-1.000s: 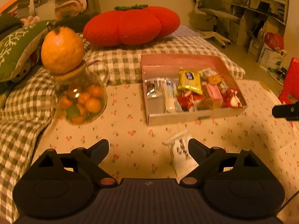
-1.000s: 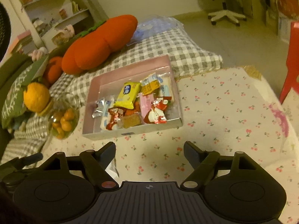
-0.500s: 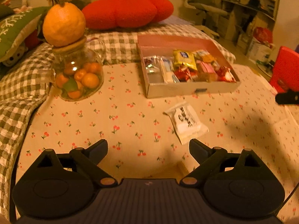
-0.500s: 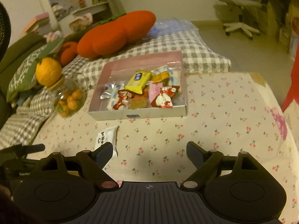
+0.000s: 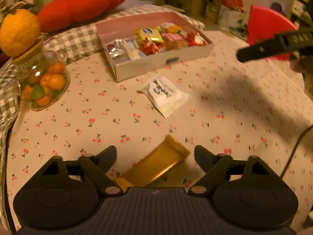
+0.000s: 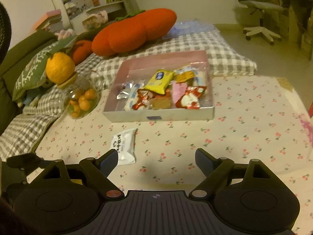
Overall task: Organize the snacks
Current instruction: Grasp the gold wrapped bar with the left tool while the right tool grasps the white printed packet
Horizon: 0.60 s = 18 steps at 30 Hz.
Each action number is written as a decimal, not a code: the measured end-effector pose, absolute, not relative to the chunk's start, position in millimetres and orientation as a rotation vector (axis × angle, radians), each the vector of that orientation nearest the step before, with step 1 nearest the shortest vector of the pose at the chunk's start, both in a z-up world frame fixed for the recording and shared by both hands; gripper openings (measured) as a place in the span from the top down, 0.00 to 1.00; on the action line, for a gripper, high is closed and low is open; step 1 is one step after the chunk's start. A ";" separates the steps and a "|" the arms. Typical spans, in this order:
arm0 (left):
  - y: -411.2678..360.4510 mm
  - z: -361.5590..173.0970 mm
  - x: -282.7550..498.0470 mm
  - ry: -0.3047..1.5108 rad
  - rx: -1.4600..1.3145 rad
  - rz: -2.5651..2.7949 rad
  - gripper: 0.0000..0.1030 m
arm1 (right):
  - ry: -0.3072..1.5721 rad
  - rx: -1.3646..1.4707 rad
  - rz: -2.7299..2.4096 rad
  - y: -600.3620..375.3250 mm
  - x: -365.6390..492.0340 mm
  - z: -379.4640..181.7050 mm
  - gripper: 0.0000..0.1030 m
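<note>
Clearly your left gripper [image 5: 155, 154] stood wide over the gold wafer bar [image 5: 156, 168], lower centre; right gripper [image 6: 156, 157] wide too. Closing off-centre could have skidded it away.

I am seeing dark characters on the white snack packet [image 5: 165, 95], too blurred to read; no other text is showing legibly.

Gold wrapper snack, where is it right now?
Left wrist view: the gold wrapper snack lies on the cherry-print tablecloth between the open left tongs, nearer than the white snack packet.
</note>
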<state>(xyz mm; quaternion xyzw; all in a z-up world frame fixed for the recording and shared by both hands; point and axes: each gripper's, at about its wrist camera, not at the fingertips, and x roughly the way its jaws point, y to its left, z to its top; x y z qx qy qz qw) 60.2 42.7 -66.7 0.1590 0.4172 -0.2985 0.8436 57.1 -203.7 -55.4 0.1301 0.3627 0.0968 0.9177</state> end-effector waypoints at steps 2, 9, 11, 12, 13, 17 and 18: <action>42.6 -69.6 59.8 0.893 0.357 -0.640 0.30 | 0.745 0.256 0.206 -196.4 61.4 -59.3 0.15; 41.2 -78.8 58.2 0.948 0.439 -0.639 0.50 | 0.757 0.230 0.227 -170.9 79.4 -75.1 0.15; 41.1 -82.6 57.9 0.952 0.467 -0.606 0.53 | 0.762 0.222 0.225 -164.9 84.3 -78.9 0.15; 42.4 -82.0 58.6 0.951 0.457 -0.591 0.57 | 0.763 0.217 0.222 -162.5 86.6 -81.0 0.15; 44.7 -80.7 60.5 0.957 0.434 -0.579 0.60 | 0.763 0.211 0.219 -159.9 89.0 -83.1 0.15; 52.2 -79.9 69.5 0.977 0.353 -0.491 0.68 | 0.767 0.184 0.202 -150.3 97.6 -91.6 0.15; 53.9 -80.2 71.8 0.981 0.329 -0.468 0.69 | 0.770 0.181 0.201 -147.8 99.6 -93.7 0.15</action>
